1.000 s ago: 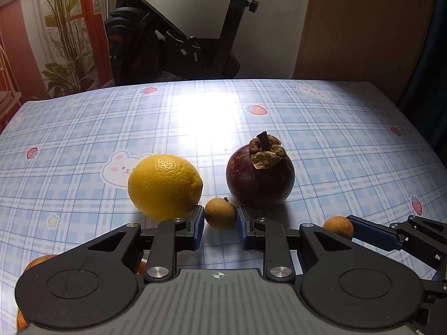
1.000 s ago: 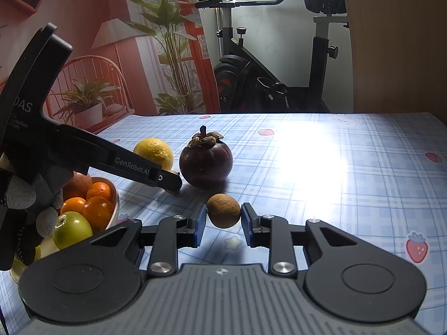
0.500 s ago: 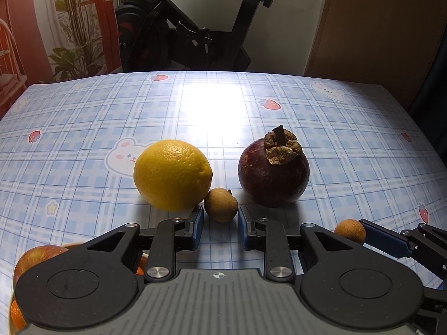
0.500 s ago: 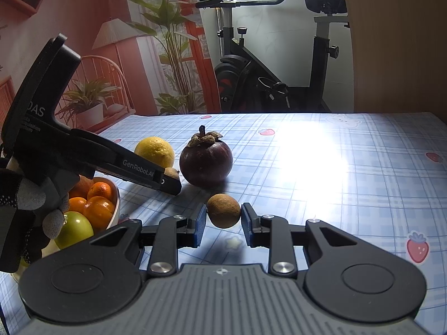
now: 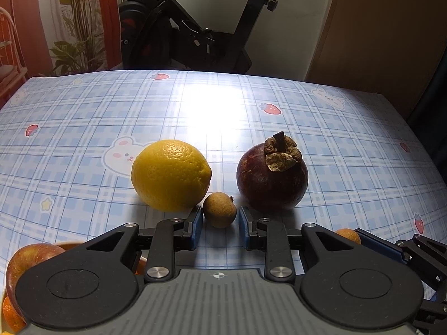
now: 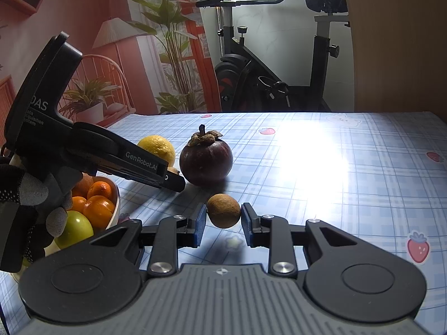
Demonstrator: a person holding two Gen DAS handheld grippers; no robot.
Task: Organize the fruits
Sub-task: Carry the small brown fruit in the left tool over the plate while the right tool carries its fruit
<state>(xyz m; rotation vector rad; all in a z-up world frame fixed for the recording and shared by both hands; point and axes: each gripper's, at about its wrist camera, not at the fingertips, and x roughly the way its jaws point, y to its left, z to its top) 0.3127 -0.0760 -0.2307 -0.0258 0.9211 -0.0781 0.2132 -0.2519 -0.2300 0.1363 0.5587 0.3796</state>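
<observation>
A small brown longan (image 5: 219, 208) is sitting between the blue pads of the left gripper (image 5: 218, 224). Narrow gaps are showing on both sides of it, so the jaws are standing slightly spread around it rather than pinching it, as far as this view lets me judge. It is resting on the checked tablecloth (image 5: 83, 145), with a yellow lemon (image 5: 170, 175) just beyond the left jaw and a dark mangosteen (image 5: 271, 175) just beyond the right jaw.

A second longan (image 6: 224, 210) is lying between the pads of the right gripper (image 6: 223, 224) in the same way, with slim gaps at its sides, so these jaws too are bracketing the fruit without clearly pressing on it.

The bowl (image 6: 116, 195) is sitting off to the left of the right gripper's jaws, behind the left tool, and is already holding oranges (image 6: 98, 208) and a green fruit (image 6: 75, 227). An apple (image 5: 30, 262) is showing at the lower left of the left wrist view. So the sorting is looking partly done: four fruits are still out on the cloth, and both longans are waiting to be gripped and carried.

The left gripper is pointing steeply down at the cloth, held by a gloved hand (image 6: 25, 209). The right gripper is lying at a shallower slant, low over the table.
</observation>
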